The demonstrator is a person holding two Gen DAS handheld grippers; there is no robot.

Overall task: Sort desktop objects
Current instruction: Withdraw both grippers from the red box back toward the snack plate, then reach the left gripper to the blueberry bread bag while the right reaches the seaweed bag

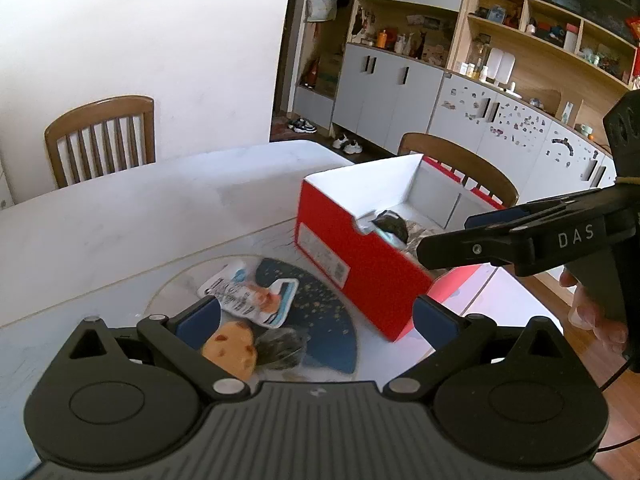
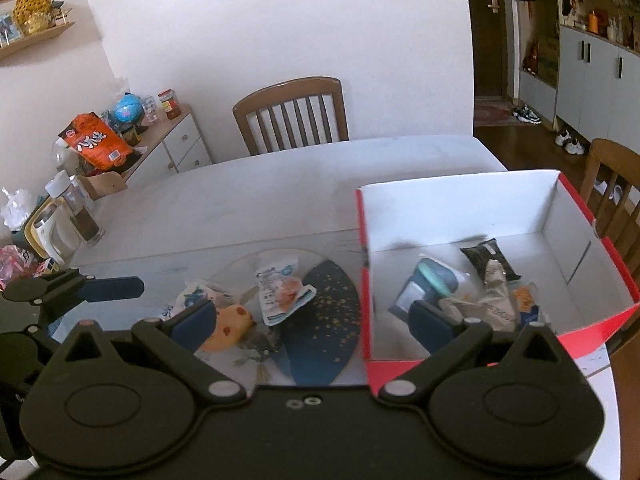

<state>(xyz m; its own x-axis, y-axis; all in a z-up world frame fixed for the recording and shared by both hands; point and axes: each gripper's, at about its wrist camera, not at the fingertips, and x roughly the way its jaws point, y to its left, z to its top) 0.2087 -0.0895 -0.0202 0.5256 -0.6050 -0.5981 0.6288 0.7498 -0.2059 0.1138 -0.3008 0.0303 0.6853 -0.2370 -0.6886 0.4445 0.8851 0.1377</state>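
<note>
**Snacks between open jaws, box to the right**

Just ahead of the left gripper [image 1: 316,316], a small heap of snack items lies on the round glass mat [image 1: 176,280]: an orange cookie-like pack [image 1: 232,350], a dark crinkled wrapper [image 1: 280,346] touching it, and a white-and-blue pouch [image 1: 248,296] whose long axis runs away from the tool, up and to the right. Both grippers are spread wide and carry nothing. The left one is nearer the heap; the right gripper [image 2: 312,320] straddles the near wall of the red box [image 2: 364,272], with several packets already inside. The box stands just beside the heap, on its right.

By this layout, the left tool seems better placed to take the orange pack. The table [image 1: 120,208] is pale, smooth and mostly bare; wooden chairs [image 1: 100,136] and shelving [image 1: 520,40] stand beyond.
</note>
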